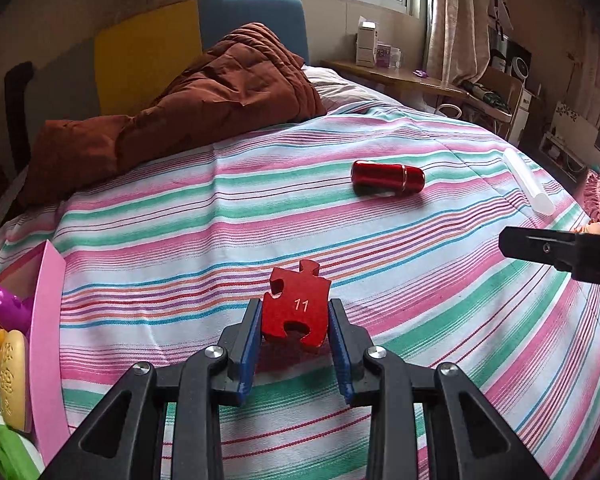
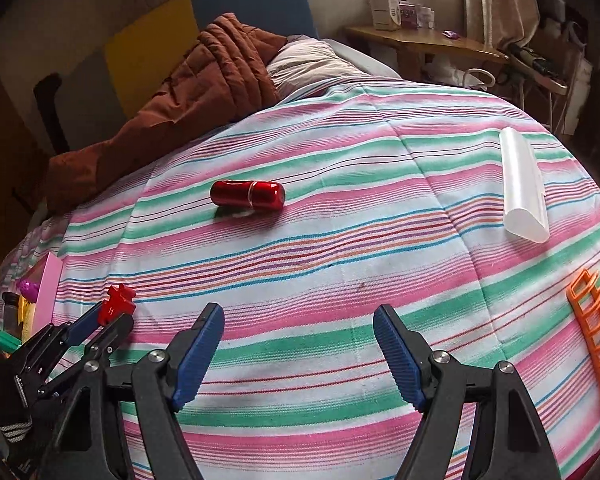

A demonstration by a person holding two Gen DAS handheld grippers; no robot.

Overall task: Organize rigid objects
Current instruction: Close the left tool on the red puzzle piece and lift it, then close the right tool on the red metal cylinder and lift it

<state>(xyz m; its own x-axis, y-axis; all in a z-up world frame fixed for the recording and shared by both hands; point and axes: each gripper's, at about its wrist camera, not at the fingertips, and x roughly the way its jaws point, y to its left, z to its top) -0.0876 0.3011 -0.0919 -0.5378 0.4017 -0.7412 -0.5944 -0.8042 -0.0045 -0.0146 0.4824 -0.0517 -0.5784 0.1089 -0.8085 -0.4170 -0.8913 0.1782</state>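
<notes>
- Near the bed's (image 1: 236,200) left edge, beside the pink box (image 1: 48,320), your left gripper (image 1: 296,316) pinched the red puzzle piece (image 1: 296,304) flat between its pads, apparently for boxing.
- Your right gripper (image 2: 298,324) pointed steeply down at the bedspread, jaws wide and empty; the red capsule (image 2: 247,196) lay mid-bed.

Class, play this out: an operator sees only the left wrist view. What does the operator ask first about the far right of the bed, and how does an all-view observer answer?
Operator: What lies right of the white tube?
Observer: An orange grid-like plastic piece on the striped cover.
Operator: Is the right gripper holding anything?
Observer: No, it is open over bare cover.
Operator: Is my puzzle piece clear of the cover?
Observer: Yes, the left gripper holds it lifted.
</notes>
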